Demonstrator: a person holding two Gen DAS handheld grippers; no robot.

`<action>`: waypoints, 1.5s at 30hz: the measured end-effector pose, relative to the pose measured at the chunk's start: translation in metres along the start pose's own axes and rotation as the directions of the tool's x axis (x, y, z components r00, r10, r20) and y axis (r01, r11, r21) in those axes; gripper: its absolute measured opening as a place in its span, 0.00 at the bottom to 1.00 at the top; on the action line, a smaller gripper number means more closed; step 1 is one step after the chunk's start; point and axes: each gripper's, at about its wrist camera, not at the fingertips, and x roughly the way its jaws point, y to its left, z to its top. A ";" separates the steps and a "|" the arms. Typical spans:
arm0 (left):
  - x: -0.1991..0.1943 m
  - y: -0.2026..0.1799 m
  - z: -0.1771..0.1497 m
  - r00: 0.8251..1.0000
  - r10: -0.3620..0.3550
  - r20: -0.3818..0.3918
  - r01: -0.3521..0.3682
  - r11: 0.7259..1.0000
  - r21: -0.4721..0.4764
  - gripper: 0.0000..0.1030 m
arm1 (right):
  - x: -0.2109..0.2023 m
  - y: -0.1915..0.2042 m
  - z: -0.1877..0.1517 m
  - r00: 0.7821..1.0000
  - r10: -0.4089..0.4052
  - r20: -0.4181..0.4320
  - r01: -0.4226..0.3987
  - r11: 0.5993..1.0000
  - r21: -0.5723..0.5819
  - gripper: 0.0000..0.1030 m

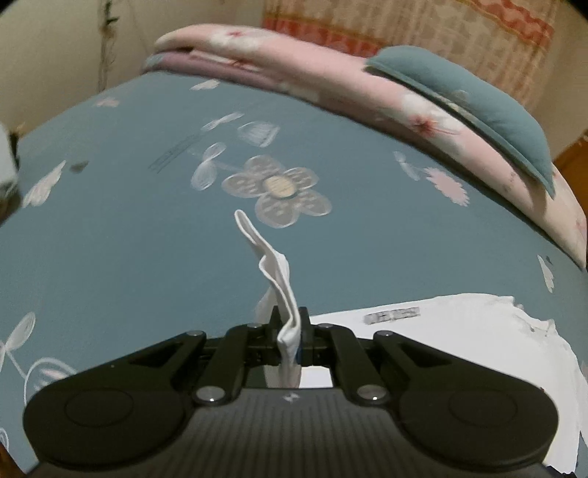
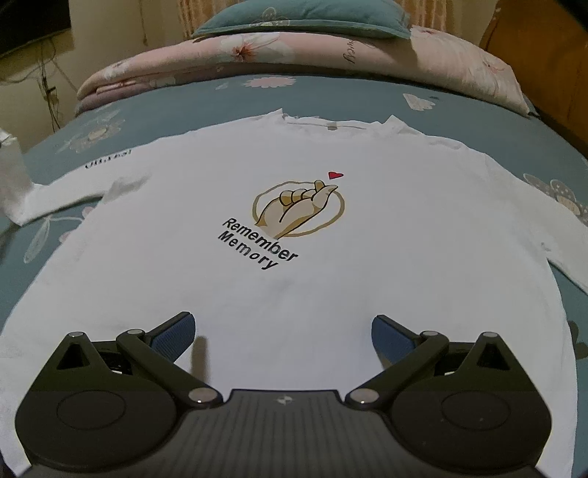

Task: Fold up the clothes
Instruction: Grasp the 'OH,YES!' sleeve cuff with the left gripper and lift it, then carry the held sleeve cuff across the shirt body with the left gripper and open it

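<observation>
A white long-sleeved shirt (image 2: 294,286) lies spread flat on the bed, front up, with a hand-and-heart print and the words "Remember Memory". My left gripper (image 1: 288,323) is shut on the end of the shirt's left sleeve (image 1: 279,279), which sticks up past the jaws above the bedsheet. More of the white shirt (image 1: 441,342) lies below and to the right of it. In the right wrist view that lifted sleeve end (image 2: 14,184) shows at the far left edge. My right gripper (image 2: 283,338) hovers open over the shirt's lower part, nothing between its blue pads (image 2: 172,338).
The bed carries a teal sheet (image 1: 147,220) with white flower prints. A folded pink floral quilt (image 2: 257,51) with a teal pillow (image 2: 301,18) on it lies along the head end. A wooden panel (image 2: 551,55) stands at the right.
</observation>
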 end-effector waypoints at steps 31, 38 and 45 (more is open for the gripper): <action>0.019 -0.303 0.019 0.977 -0.212 0.033 0.196 0.943 0.269 0.04 | -0.047 -0.067 -0.021 0.997 -0.005 0.078 -0.004 0.993 0.116 1.00; 0.030 -0.358 0.005 0.964 -0.265 0.008 0.250 0.920 0.301 0.04 | -0.054 -0.083 -0.025 0.997 -0.021 0.079 0.007 0.985 0.172 1.00; 0.048 -0.407 -0.019 0.953 -0.300 -0.052 0.299 0.892 0.339 0.04 | -0.059 -0.090 -0.028 0.996 -0.036 0.083 0.019 0.980 0.197 1.00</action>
